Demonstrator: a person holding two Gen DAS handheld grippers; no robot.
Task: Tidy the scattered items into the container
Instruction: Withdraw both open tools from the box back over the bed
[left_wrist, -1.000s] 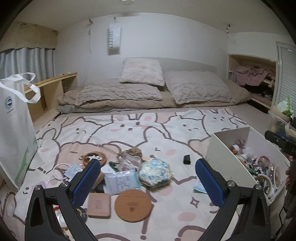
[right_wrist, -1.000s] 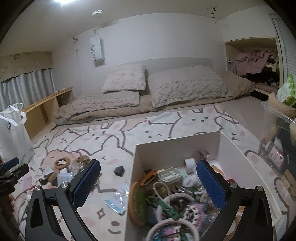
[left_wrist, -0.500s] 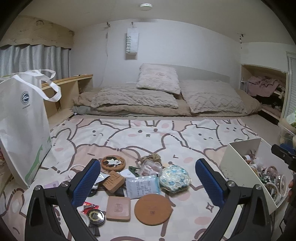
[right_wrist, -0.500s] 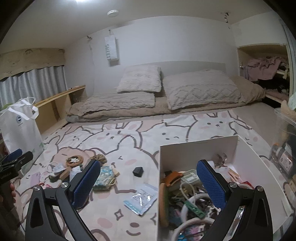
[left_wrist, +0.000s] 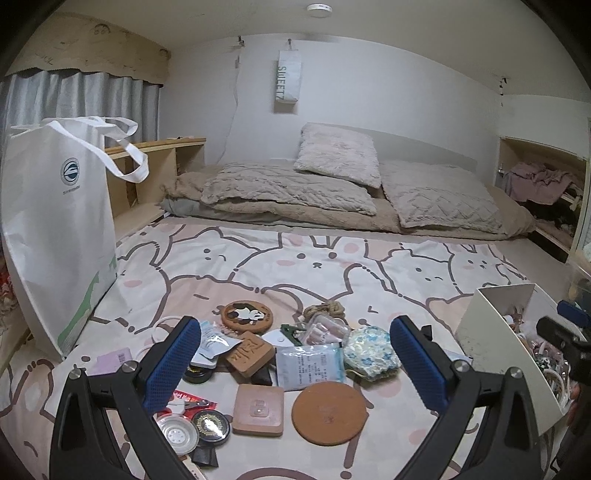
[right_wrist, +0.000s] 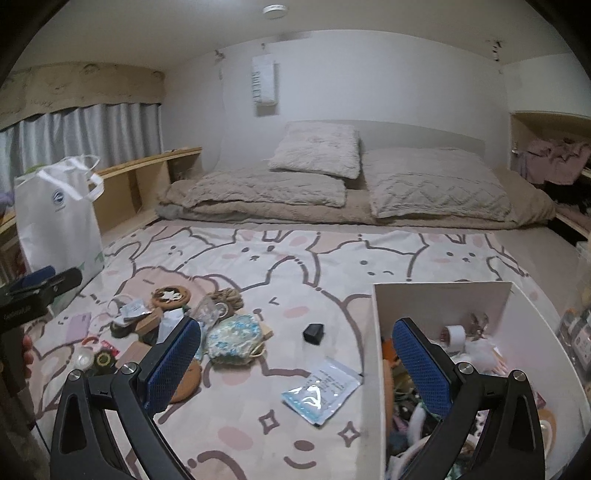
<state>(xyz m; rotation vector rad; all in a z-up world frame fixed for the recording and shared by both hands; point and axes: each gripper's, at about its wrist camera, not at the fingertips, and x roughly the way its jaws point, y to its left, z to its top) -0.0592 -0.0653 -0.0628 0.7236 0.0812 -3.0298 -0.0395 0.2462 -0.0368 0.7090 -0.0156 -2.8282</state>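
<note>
A bed (left_wrist: 332, 269) with a bunny-print cover carries everything. The white box (right_wrist: 436, 306), already crowded with items, sits under the right gripper (right_wrist: 297, 363), whose right finger hangs over it; jaws wide apart, empty. The scattered pile, with a round coaster (left_wrist: 330, 412) nearest, lies just below the left gripper (left_wrist: 295, 363), also wide open and empty.
</note>
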